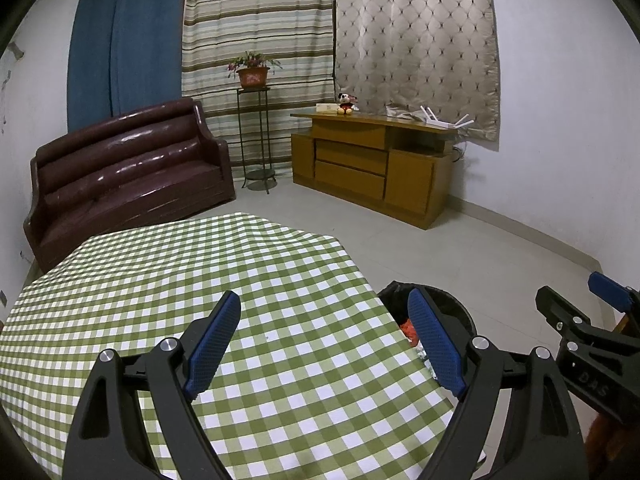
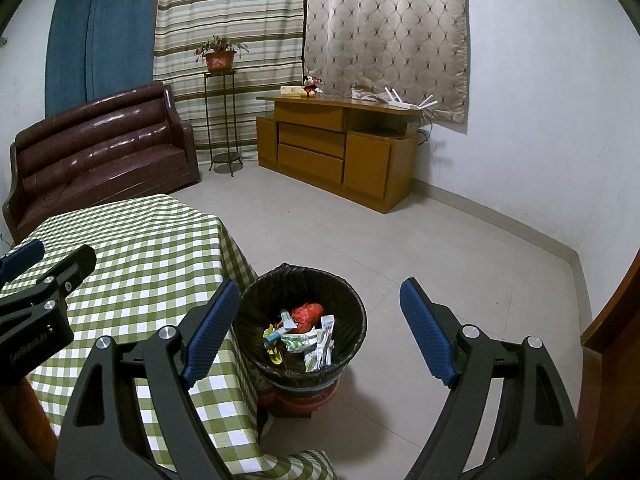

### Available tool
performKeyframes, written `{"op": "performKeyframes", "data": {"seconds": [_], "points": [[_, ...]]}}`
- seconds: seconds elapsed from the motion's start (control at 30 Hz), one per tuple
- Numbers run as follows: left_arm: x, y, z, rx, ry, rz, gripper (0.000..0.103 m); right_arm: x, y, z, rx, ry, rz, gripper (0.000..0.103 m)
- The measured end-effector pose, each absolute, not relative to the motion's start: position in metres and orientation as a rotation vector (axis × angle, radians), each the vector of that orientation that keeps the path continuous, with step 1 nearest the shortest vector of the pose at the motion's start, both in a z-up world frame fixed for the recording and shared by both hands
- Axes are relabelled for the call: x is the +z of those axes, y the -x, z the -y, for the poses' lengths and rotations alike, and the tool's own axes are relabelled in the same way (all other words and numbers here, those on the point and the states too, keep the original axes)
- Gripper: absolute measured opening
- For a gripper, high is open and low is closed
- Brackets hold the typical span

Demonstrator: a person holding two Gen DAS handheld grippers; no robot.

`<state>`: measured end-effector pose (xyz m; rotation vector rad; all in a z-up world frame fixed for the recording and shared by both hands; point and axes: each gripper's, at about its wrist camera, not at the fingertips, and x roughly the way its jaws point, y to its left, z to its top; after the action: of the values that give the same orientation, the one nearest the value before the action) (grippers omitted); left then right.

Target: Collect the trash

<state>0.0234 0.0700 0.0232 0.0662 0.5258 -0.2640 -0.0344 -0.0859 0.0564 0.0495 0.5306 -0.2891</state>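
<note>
Both the left gripper and right gripper hang spread wide, grasping nothing. At lower centre, the bin perches on a stool; a careless nudge could topple it, I judge.

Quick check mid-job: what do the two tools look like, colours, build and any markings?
Both match: the left tool and right tool have matte black plastic arms with cut-out slots, silver pivot bolts, and blue cross-hatched pads. Embossed lettering marks the side, too blurred to read. No cables or sleeves visible.

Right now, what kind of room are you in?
Most likely a living room in a home. There is a brown sofa, a potted plant on a tall stand, a wooden cabinet with a stuffed toy on top, and curtains behind them.
</note>
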Motion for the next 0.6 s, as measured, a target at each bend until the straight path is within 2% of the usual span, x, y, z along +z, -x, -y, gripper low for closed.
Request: {"op": "performKeyframes", "data": {"seconds": [0.6], "points": [[0.022,-0.0276,-0.0702,-0.273,-0.083,-0.524,0.085,0.0556,0.0342,0.0852,-0.288,-0.048,-0.535,0.081]]}}
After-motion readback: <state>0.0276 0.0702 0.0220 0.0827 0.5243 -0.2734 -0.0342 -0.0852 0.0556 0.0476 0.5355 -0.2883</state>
